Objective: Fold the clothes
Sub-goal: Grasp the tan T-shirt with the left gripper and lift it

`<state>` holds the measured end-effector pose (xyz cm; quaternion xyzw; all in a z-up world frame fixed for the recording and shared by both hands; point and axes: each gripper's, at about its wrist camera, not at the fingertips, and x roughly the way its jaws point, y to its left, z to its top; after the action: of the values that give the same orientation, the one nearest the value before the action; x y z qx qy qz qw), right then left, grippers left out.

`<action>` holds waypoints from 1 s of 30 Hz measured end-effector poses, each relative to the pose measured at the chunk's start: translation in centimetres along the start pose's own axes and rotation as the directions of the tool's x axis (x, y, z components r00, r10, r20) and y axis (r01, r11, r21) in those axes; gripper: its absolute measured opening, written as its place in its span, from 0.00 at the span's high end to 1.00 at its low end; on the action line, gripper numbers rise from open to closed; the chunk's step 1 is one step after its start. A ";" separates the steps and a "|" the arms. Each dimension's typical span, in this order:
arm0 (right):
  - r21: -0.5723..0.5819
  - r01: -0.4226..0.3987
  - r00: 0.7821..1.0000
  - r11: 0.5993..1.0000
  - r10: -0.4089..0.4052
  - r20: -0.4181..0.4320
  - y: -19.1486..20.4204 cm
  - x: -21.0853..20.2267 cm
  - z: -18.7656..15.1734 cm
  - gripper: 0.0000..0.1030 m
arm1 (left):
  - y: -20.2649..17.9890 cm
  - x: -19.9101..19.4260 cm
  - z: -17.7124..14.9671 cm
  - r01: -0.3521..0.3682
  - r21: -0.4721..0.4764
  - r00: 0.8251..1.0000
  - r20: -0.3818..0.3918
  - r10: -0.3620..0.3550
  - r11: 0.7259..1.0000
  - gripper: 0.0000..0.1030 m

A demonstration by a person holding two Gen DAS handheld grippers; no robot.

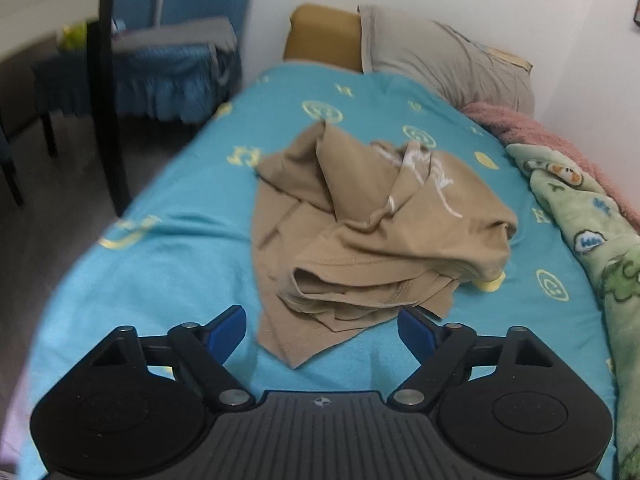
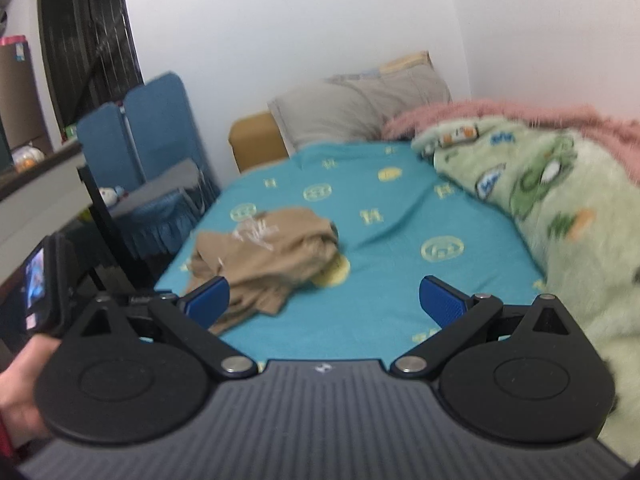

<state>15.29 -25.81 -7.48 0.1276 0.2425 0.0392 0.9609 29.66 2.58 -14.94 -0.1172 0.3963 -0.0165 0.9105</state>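
Note:
A crumpled tan shirt [image 1: 360, 232] with a white print lies bunched on the turquoise bed sheet [image 1: 168, 264]. My left gripper [image 1: 322, 332] hangs open just above the shirt's near corner, and its blue pads [image 1: 228, 330] stand on either side of the cloth without touching it. In the right wrist view the same tan shirt [image 2: 268, 256] lies left of centre on the turquoise sheet [image 2: 400, 280]. My right gripper [image 2: 324, 300] is open over bare sheet, to the right of the shirt, with nothing between its fingers.
A green patterned blanket [image 2: 540, 208] and a pink one [image 2: 500, 116] are piled along the bed's right side. A grey pillow [image 1: 444, 60] leans at the head. A blue chair [image 1: 168, 76] and a dark table leg [image 1: 108, 92] stand left of the bed. A hand [image 2: 20, 392] shows at lower left.

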 end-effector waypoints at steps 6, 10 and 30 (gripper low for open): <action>-0.021 -0.033 0.998 0.999 0.031 -0.062 0.5 4.5 -2.1 0.00 | 1.2 3.9 -0.2 0.012 -0.078 0.999 0.032 -0.010 0.997 0.47; -0.070 -0.017 0.998 0.997 0.013 -0.061 0.7 6.2 -2.7 0.00 | 2.2 4.2 0.0 0.029 -0.110 0.997 0.070 -0.022 0.994 0.79; -0.097 -0.021 0.989 0.995 0.034 0.142 1.4 1.8 -2.2 0.00 | -4.7 -21.9 -3.7 0.070 0.292 0.841 0.496 -0.214 0.954 0.94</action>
<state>15.79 -23.68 -9.78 0.0876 0.1690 0.0546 0.9802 12.26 -0.03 -0.56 -0.0251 0.1185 -0.1044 0.9871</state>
